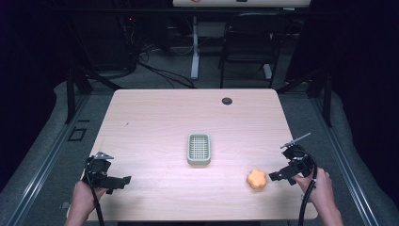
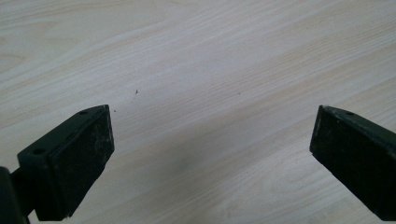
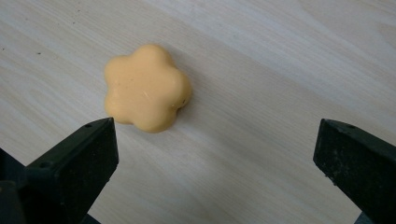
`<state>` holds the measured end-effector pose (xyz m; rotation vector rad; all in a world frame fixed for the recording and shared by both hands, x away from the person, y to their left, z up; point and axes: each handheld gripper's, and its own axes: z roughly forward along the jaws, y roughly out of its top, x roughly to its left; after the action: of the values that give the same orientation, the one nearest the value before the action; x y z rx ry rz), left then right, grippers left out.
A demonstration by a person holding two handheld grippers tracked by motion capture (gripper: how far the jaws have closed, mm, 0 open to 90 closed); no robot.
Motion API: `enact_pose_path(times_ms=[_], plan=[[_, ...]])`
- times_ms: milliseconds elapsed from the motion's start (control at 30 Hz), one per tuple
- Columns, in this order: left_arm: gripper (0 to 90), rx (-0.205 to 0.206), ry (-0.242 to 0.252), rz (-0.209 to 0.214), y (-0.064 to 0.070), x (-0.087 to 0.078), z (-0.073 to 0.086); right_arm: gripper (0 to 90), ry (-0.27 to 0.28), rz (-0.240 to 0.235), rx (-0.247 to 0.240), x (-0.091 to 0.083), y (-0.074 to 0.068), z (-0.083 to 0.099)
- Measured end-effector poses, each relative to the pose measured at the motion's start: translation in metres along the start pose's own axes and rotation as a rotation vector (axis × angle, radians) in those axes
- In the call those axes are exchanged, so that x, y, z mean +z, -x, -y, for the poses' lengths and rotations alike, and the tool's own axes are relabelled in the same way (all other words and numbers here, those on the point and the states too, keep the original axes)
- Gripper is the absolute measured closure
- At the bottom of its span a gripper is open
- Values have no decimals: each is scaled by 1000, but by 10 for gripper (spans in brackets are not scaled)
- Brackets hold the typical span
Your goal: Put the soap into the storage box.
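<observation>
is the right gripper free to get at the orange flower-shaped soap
Probably yes: the right gripper sits beside the orange flower-shaped soap, jaws wide open, with bare table between them.

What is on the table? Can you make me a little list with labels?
table: light wood, with a small dark round hole near the far edge
soap: orange flower shape, lying flat near the right front, nothing holding it
dish: pale green soap dish with a grid, in the middle of the table, nothing in it
right gripper: jaws open, just beside the soap, not touching it
left gripper: jaws open, over bare wood at the left front
likely next move: right gripper may grab the soap
</observation>
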<state>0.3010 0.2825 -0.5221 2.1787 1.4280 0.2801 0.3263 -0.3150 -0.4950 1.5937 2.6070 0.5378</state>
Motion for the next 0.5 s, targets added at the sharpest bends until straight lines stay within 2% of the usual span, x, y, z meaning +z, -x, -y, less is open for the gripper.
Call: enact_pose_path(times_ms=[133, 200, 267, 400, 433, 467, 500], plan=[[0, 0, -5, 5, -1, 0, 0, 0, -15, -10, -21, 1, -5, -3], [0, -1, -7, 5, -1, 0, 0, 0, -2, -26, -20, 2, -10, -4], [0, 1, -10, 6, -2, 0, 0, 0, -20, -17, -48, 1, -13, -6], [0, -3, -5, 7, -1, 1, 0, 0, -23, -26, -69, 3, -21, -9], [0, -3, -5, 8, -1, 1, 0, 0, -21, -42, -68, 3, -22, -10], [0, -3, -6, 8, -1, 2, 0, 0, -18, -24, -73, 4, -23, -10], [0, -2, -10, 11, -1, 1, 0, 0, -24, -46, -74, 5, -24, -11]])
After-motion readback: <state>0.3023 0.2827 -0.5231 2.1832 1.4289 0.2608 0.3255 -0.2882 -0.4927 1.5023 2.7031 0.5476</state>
